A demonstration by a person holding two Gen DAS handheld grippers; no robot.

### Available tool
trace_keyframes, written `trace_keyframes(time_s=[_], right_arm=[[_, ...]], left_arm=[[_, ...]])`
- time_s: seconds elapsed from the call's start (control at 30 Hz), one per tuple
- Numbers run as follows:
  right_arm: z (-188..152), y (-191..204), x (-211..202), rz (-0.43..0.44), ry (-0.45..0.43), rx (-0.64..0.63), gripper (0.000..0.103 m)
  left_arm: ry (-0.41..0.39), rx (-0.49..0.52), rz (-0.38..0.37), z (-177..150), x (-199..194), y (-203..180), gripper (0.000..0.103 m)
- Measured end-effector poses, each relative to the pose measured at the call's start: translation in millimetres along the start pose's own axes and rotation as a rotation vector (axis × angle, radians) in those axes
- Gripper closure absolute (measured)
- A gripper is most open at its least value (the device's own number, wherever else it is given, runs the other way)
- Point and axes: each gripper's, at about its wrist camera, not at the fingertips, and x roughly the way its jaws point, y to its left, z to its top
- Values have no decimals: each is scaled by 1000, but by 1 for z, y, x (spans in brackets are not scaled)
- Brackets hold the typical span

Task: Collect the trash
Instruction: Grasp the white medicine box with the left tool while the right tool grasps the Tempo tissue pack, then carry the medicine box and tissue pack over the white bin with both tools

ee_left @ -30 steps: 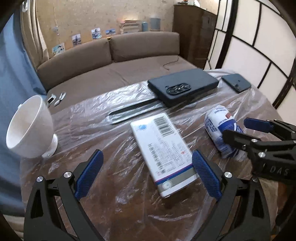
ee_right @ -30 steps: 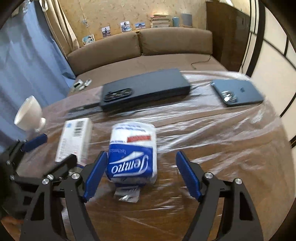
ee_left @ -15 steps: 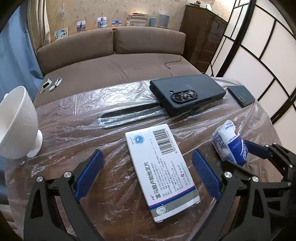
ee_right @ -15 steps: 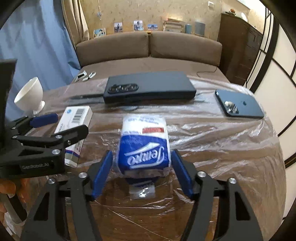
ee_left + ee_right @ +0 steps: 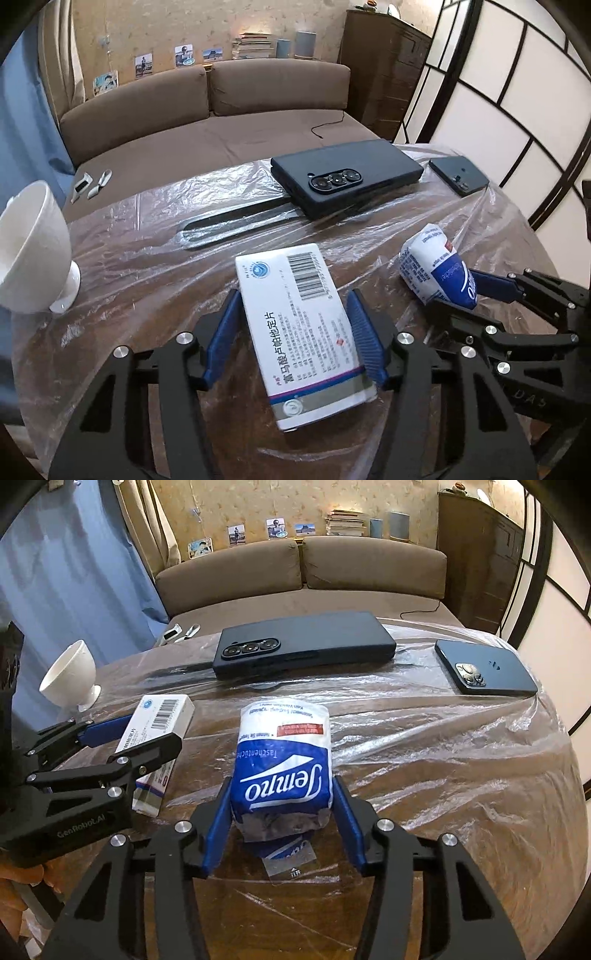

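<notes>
A white medicine box with a barcode lies on the plastic-covered round table. It sits between the blue pads of my left gripper, whose jaws are closing and touch both of its long sides. A blue and white tissue pack sits between the pads of my right gripper, whose jaws are also closing and squeeze its sides. In the right wrist view the left gripper shows at the left around the medicine box. The right gripper holds the tissue pack at the right of the left wrist view.
A white footed cup stands at the table's left edge. A large dark phone and a smaller phone lie at the far side. A dark flat tool lies under the film. A clear wrapper scrap lies below the pack. A brown sofa is beyond.
The left jaws went from wide apart to closed against the medicine box. The right jaws narrowed onto the tissue pack. Both hands stayed about where they were.
</notes>
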Motion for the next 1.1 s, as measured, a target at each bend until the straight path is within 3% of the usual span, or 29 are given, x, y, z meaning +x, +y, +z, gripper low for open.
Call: trace_keyframes(time_s=[0.57,1.1], right_arm=[[-25,-7,-30,74,0,12,52],[-64,-15,-69,144,8,-2,53]], left_arm=[[-11,-61,-46,-23,-30,-1,47],[-62,-100,-54,-58,-70,-40,47]])
